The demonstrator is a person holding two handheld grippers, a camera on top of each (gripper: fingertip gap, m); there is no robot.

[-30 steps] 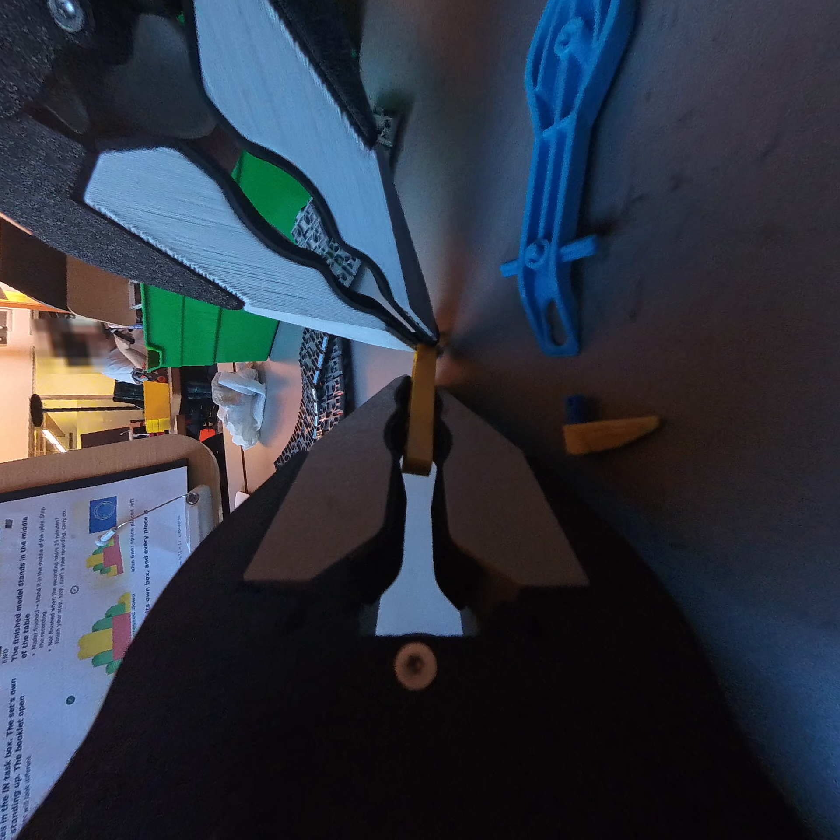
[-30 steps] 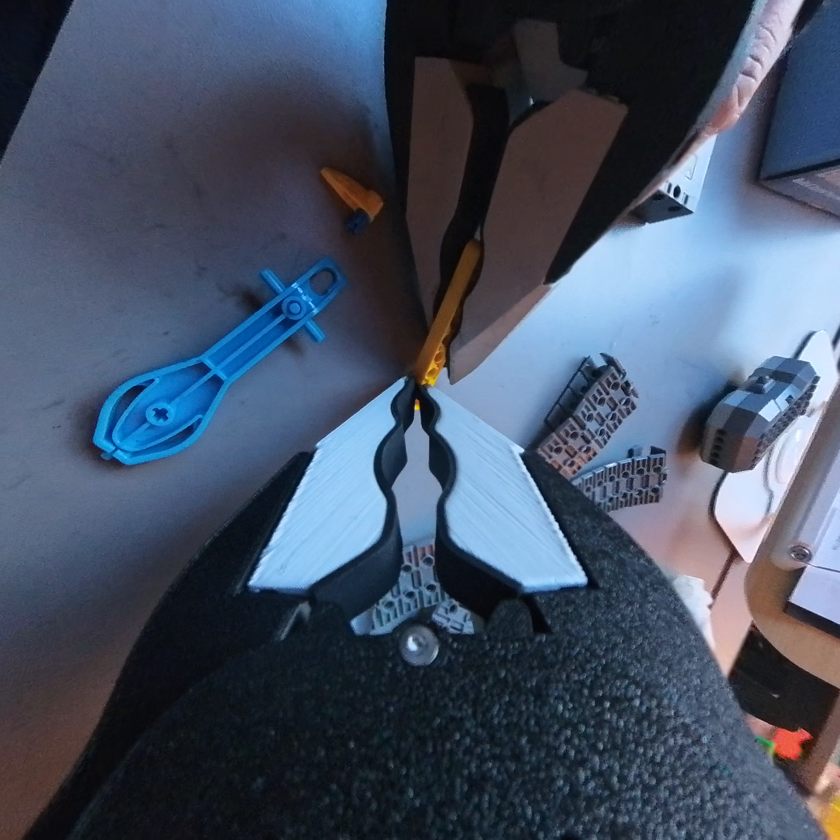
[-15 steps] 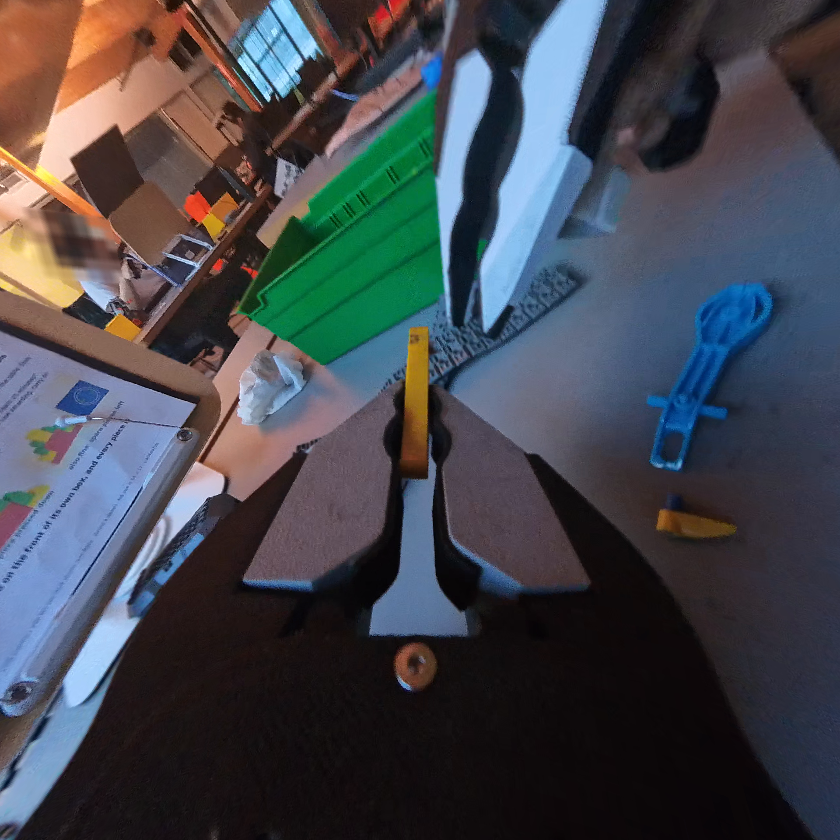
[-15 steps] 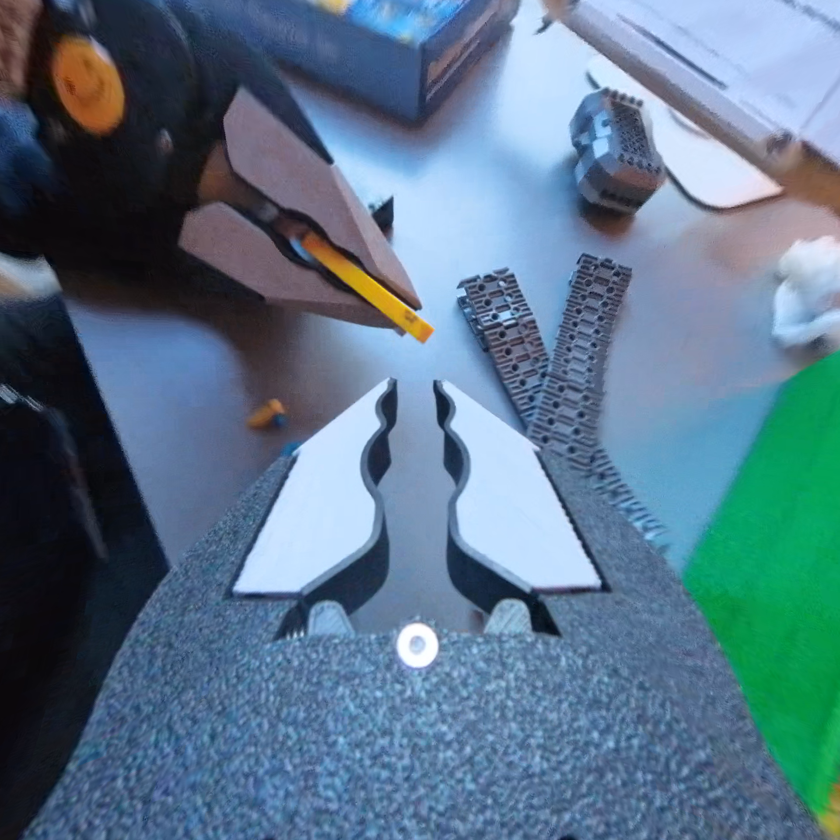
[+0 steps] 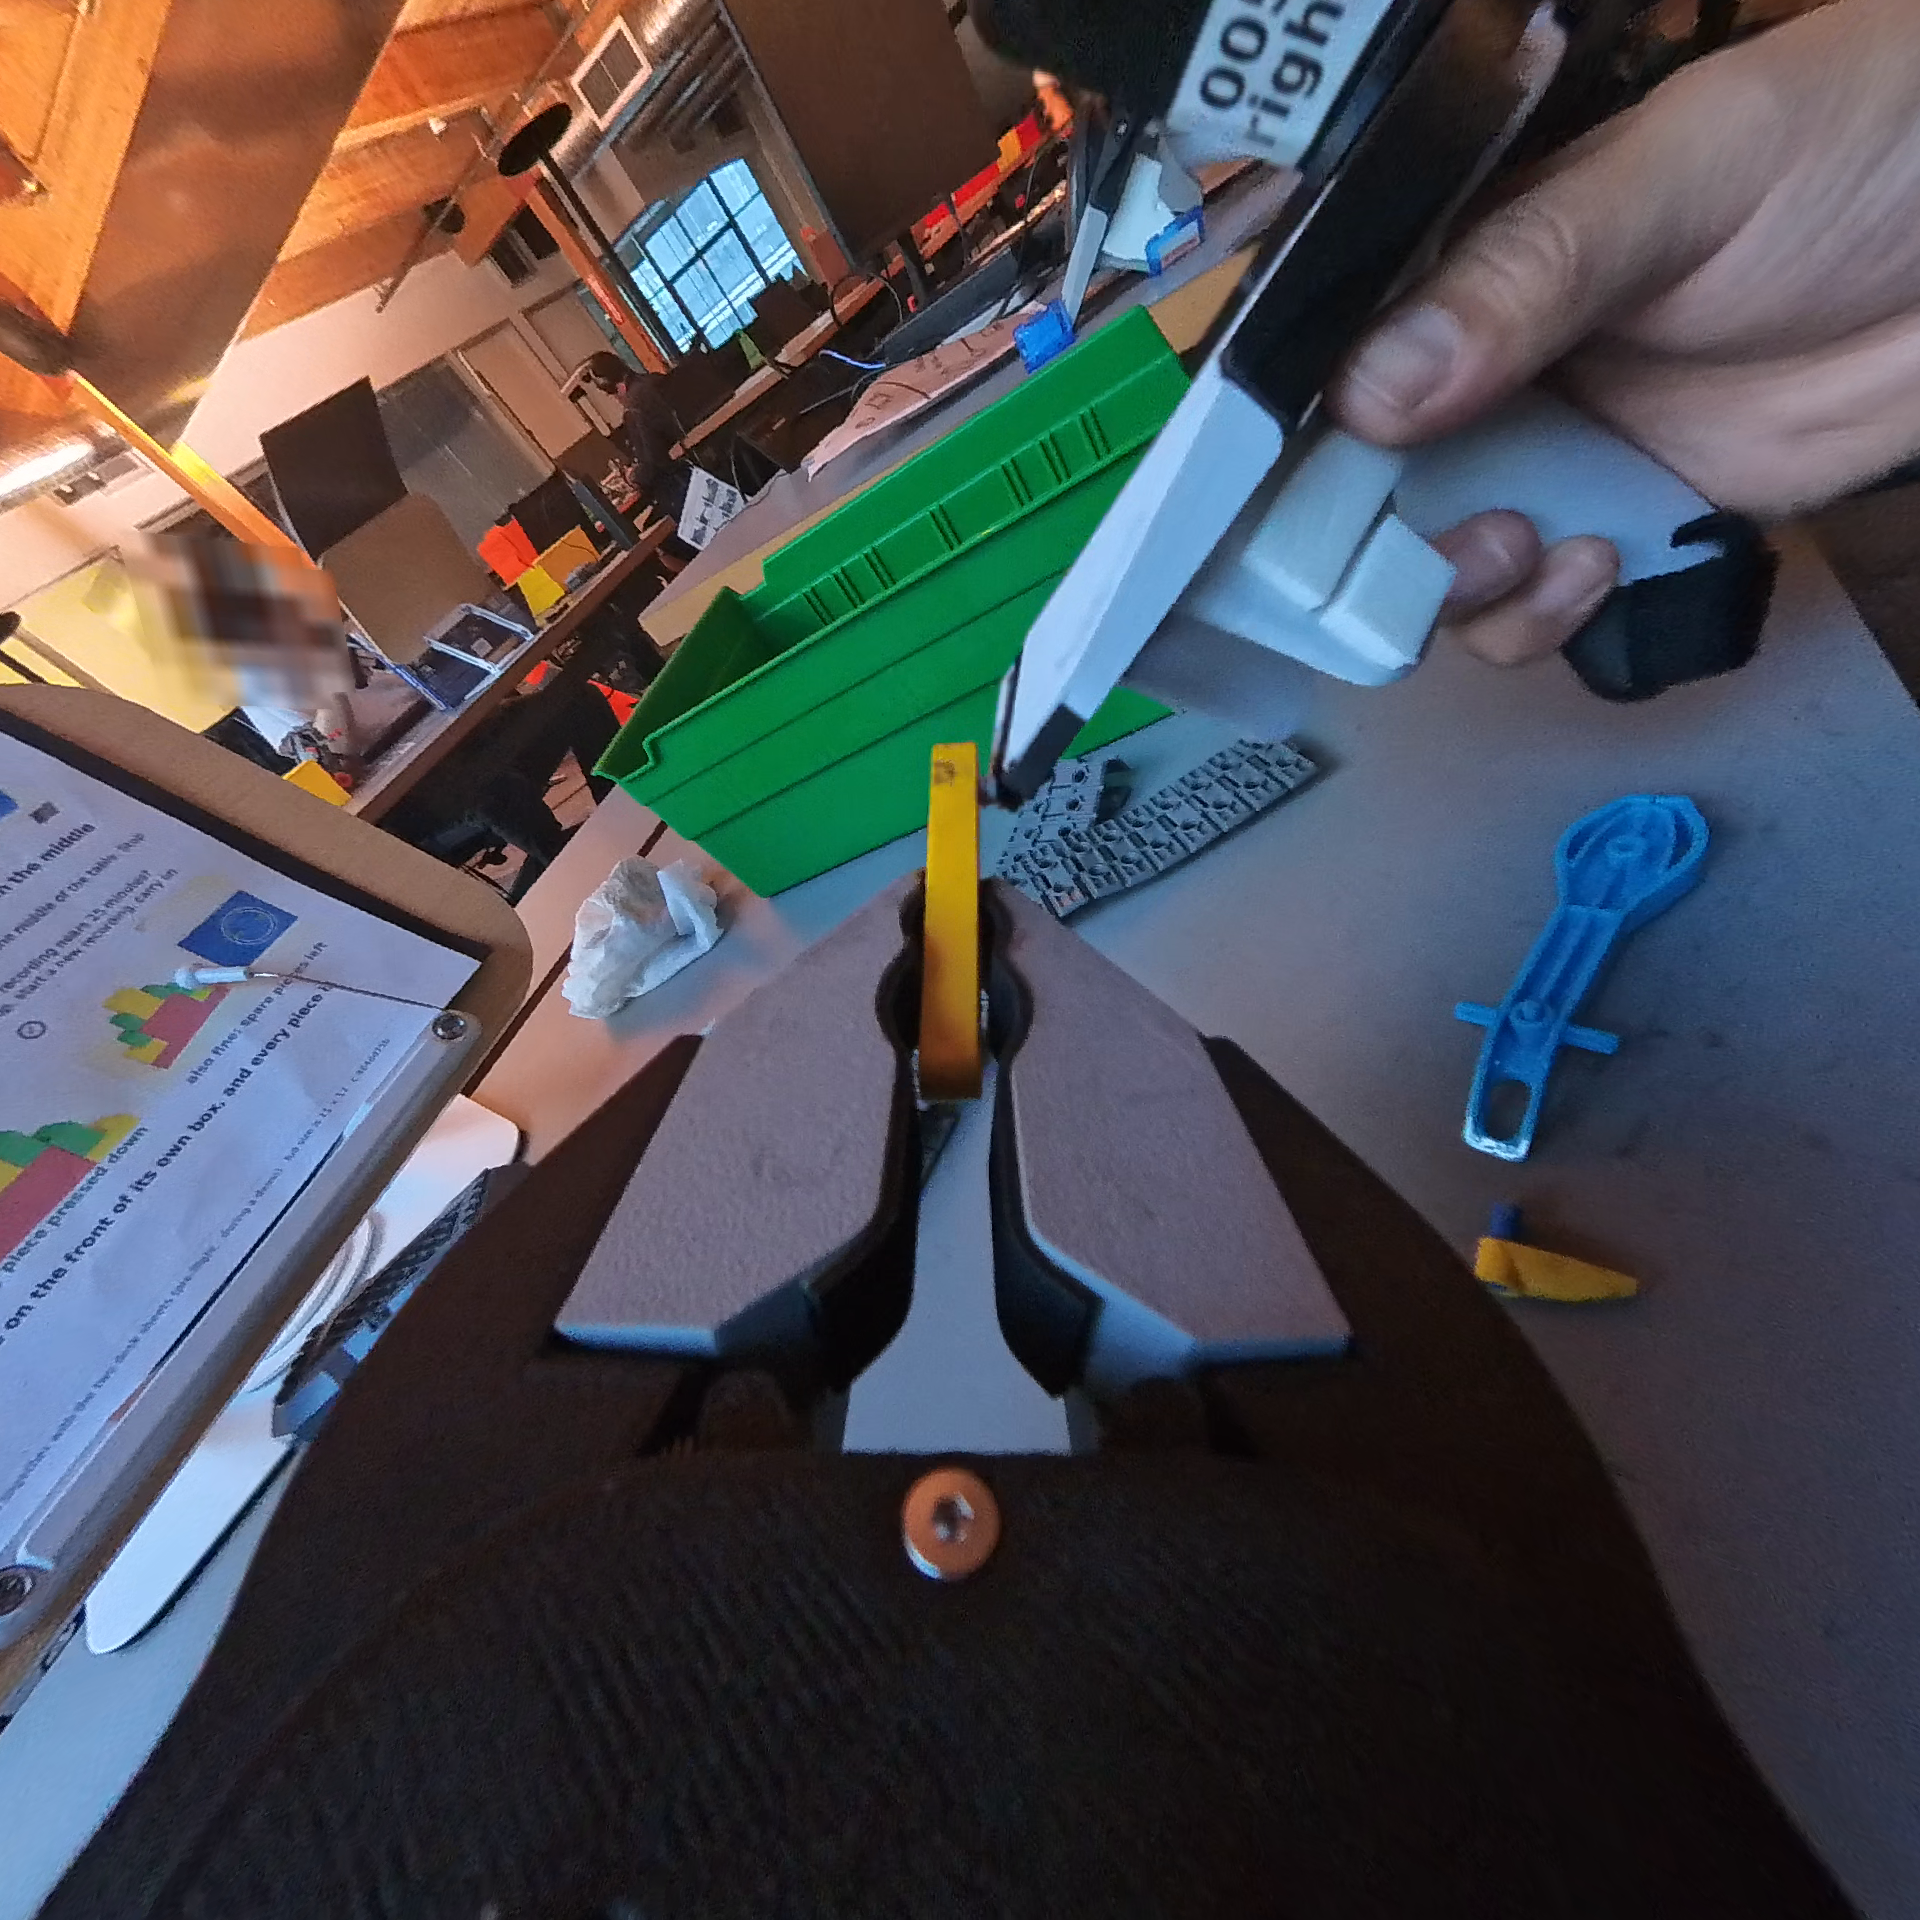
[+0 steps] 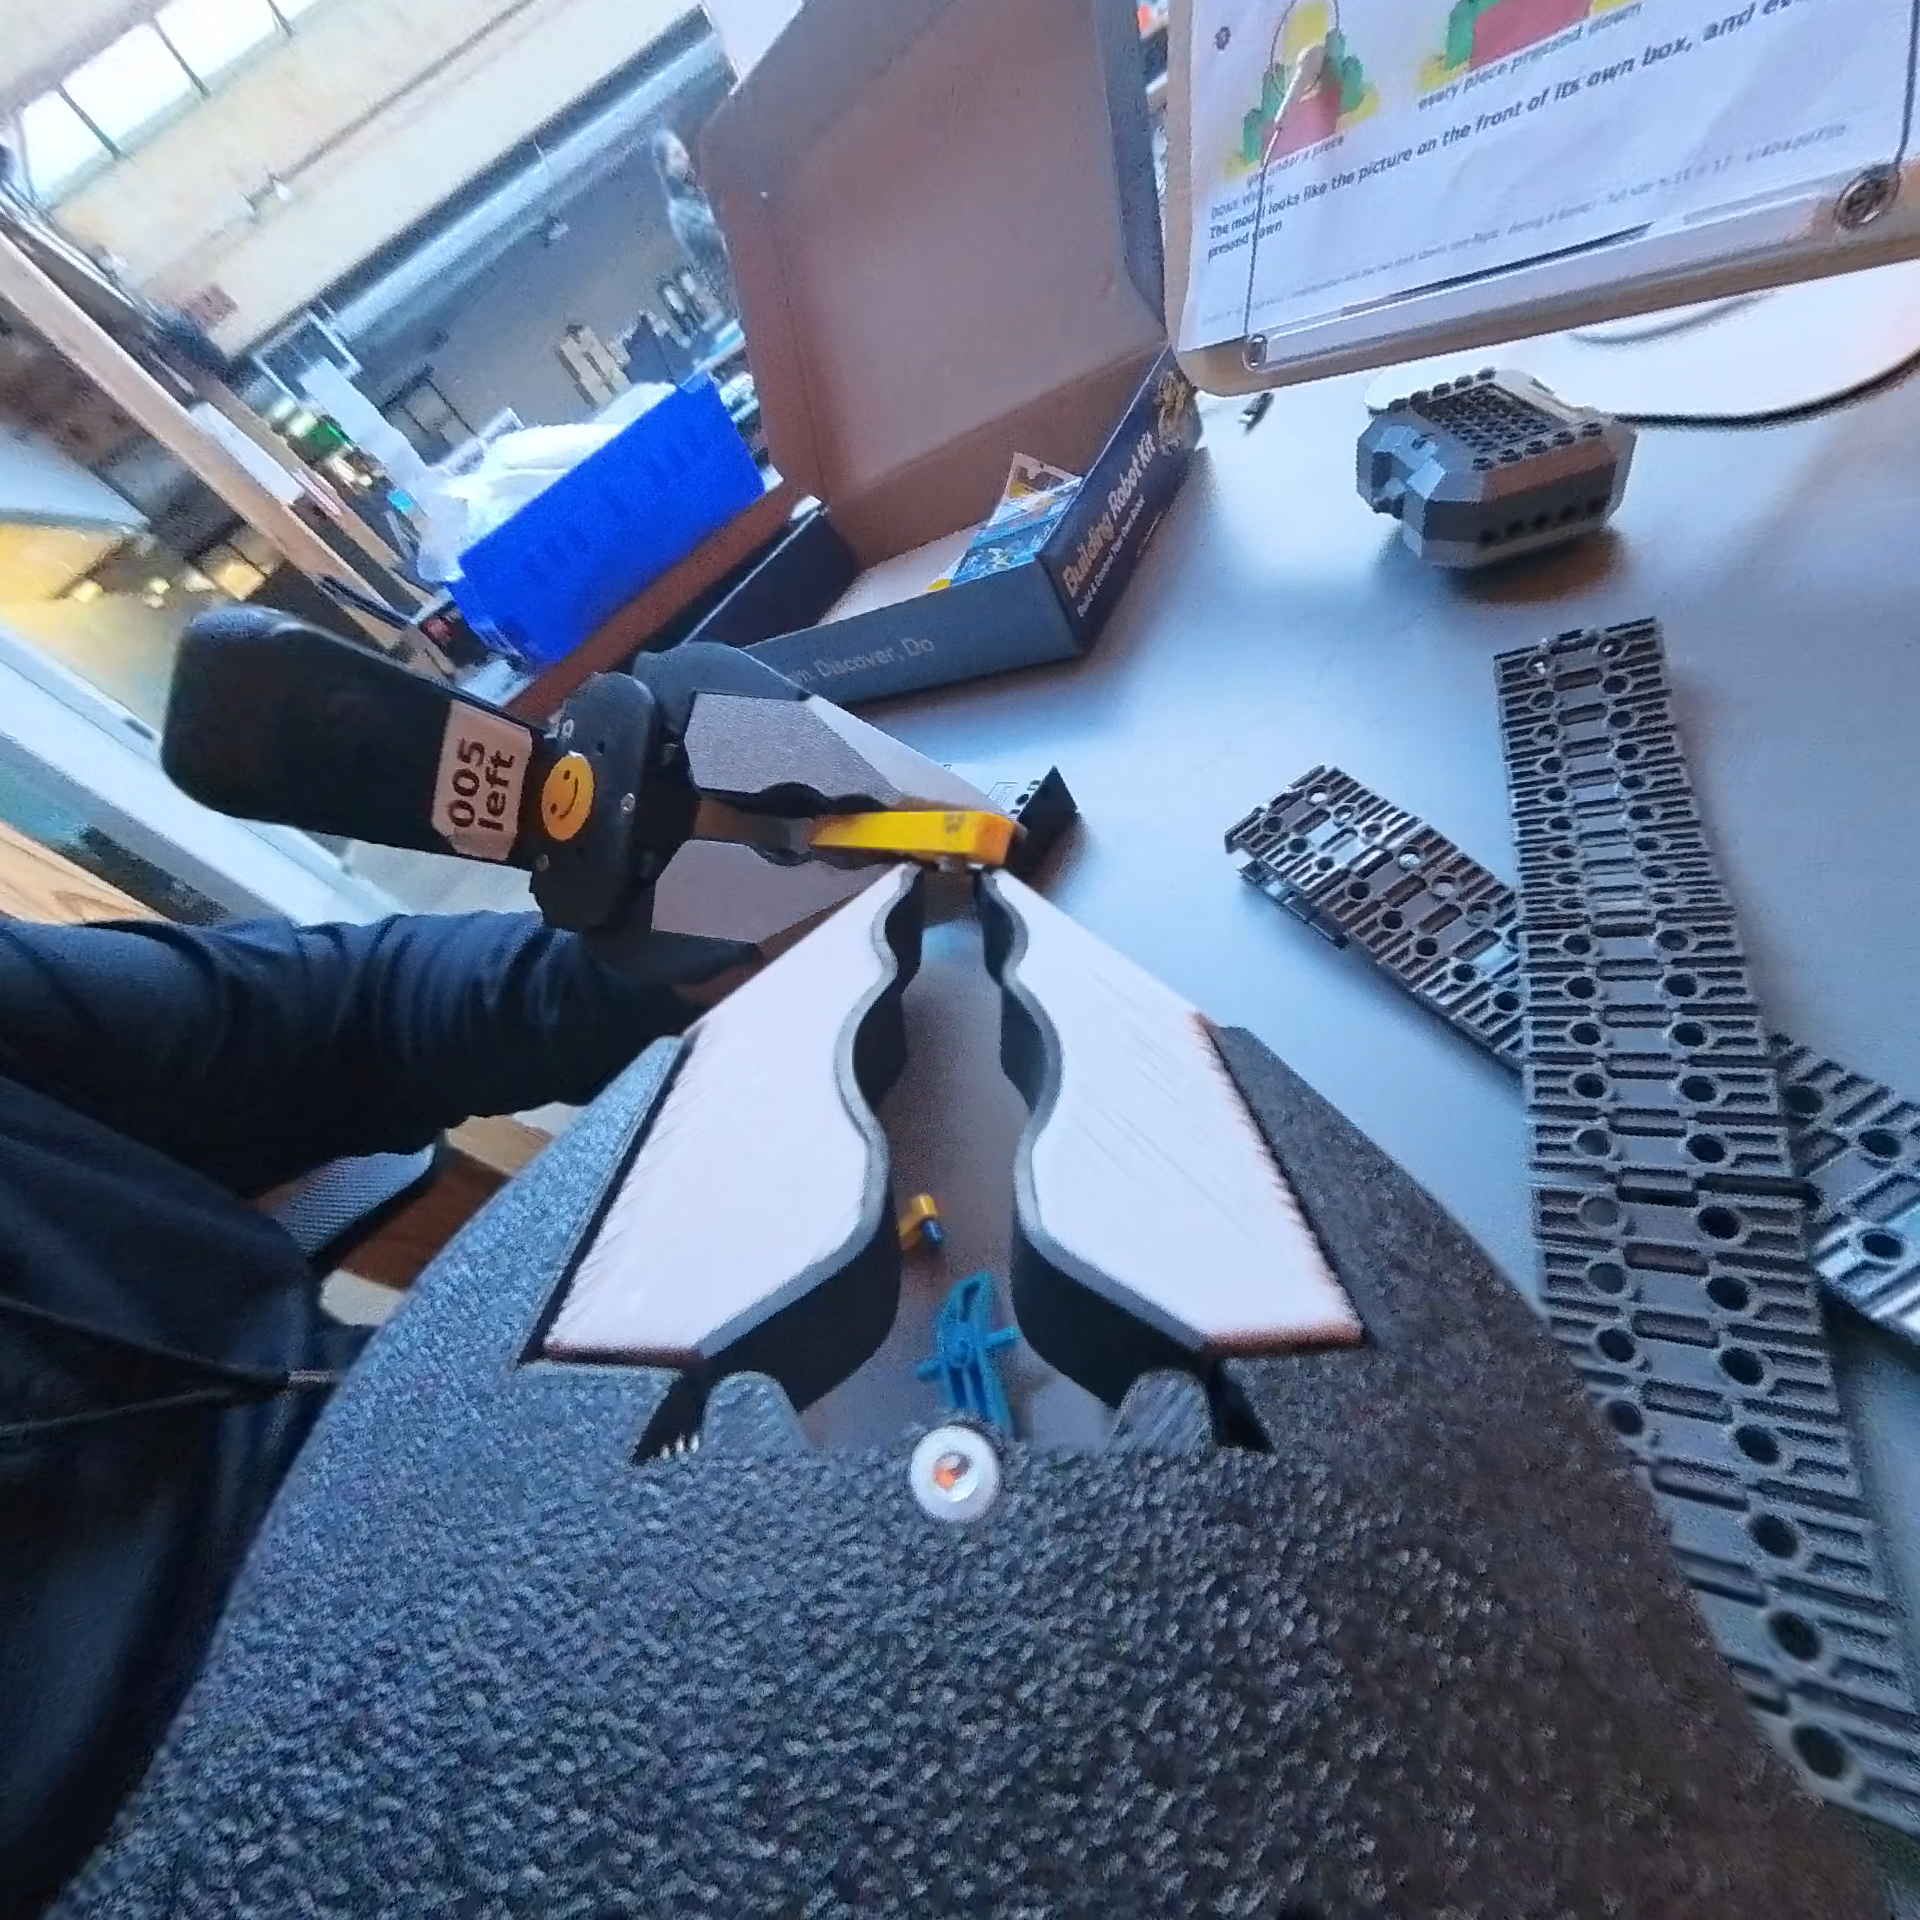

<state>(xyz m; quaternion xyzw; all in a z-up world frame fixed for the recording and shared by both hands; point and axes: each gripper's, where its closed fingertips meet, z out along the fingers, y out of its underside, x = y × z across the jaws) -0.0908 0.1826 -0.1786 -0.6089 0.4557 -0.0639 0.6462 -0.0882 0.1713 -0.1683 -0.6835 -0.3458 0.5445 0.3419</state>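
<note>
Pinching a flat yellow plastic beam [image 5: 952, 925], the left hand-held gripper [image 5: 951, 914] is meeting the right hand-held gripper [image 6: 948, 883], whose slightly spread tips are flanking the beam's end.

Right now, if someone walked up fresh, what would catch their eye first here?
Probably the yellow beam clamped in the left gripper, with the right gripper's open tips at its far end. Next, the green bin behind them and the blue tool lying on the grey table to the right.
</note>
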